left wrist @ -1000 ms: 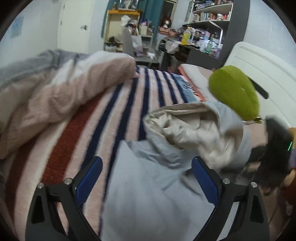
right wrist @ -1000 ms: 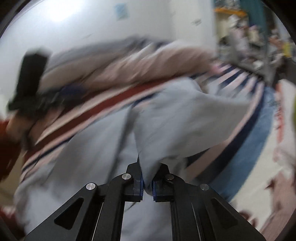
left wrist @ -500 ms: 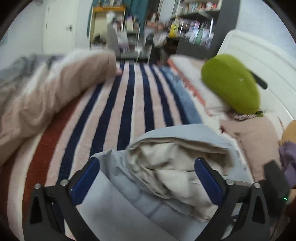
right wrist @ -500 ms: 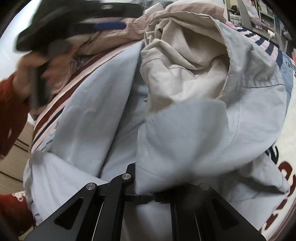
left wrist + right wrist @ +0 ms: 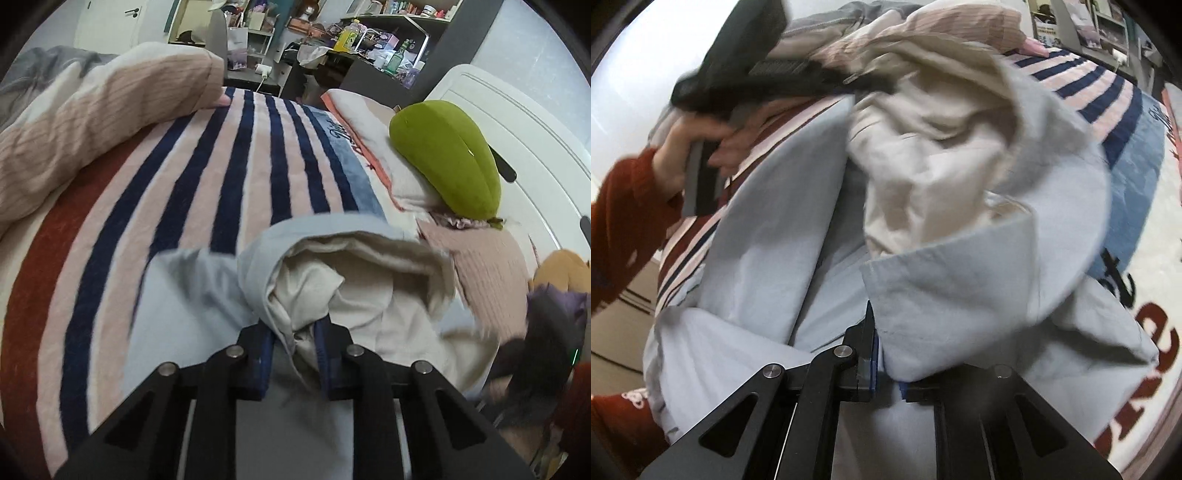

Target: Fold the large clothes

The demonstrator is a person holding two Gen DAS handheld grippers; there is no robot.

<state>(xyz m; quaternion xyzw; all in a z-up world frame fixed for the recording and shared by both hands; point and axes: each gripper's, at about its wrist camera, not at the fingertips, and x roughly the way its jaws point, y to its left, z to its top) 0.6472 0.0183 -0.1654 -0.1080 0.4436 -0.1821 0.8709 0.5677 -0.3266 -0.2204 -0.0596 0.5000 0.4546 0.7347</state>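
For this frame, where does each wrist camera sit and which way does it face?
Left wrist: on the left gripper, looking along its fingers over the striped blanket toward the shelves; the gripper pinches the hood of the pale blue jacket; green cushion at right.
Right wrist: on the right gripper, facing across the bed toward the wall; it is shut on the jacket's blue edge; the person's left hand and red sleeve show at left.
Shared: the jacket with its cream lining, the blanket, and each view shows the other gripper.
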